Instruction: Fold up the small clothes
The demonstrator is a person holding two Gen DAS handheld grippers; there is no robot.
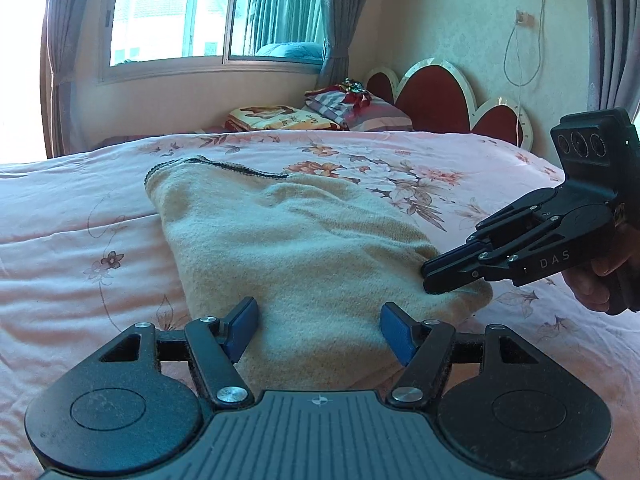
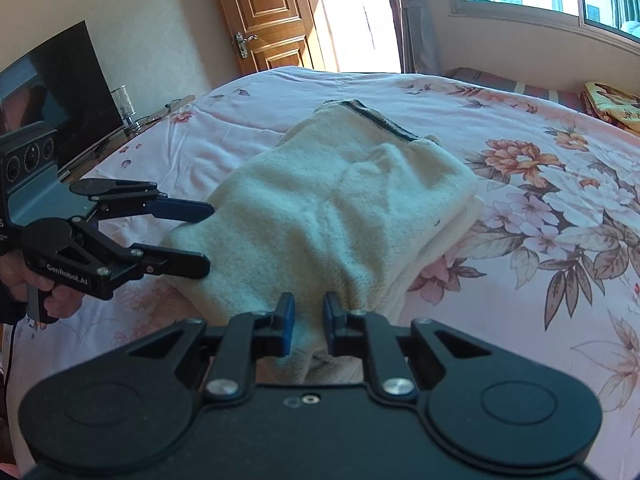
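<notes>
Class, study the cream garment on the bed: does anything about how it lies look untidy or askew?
Yes. The cream garment is folded unevenly: on its right side a lower layer sticks out past the top one, and the surface is rumpled. The floral bedspread shows nothing spilled or damaged.

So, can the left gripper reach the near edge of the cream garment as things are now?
Probably yes. The left gripper stands open with the near edge of the cream garment already between its fingers, and nothing lies in between. The right gripper pinches another corner, off to the side.
</notes>
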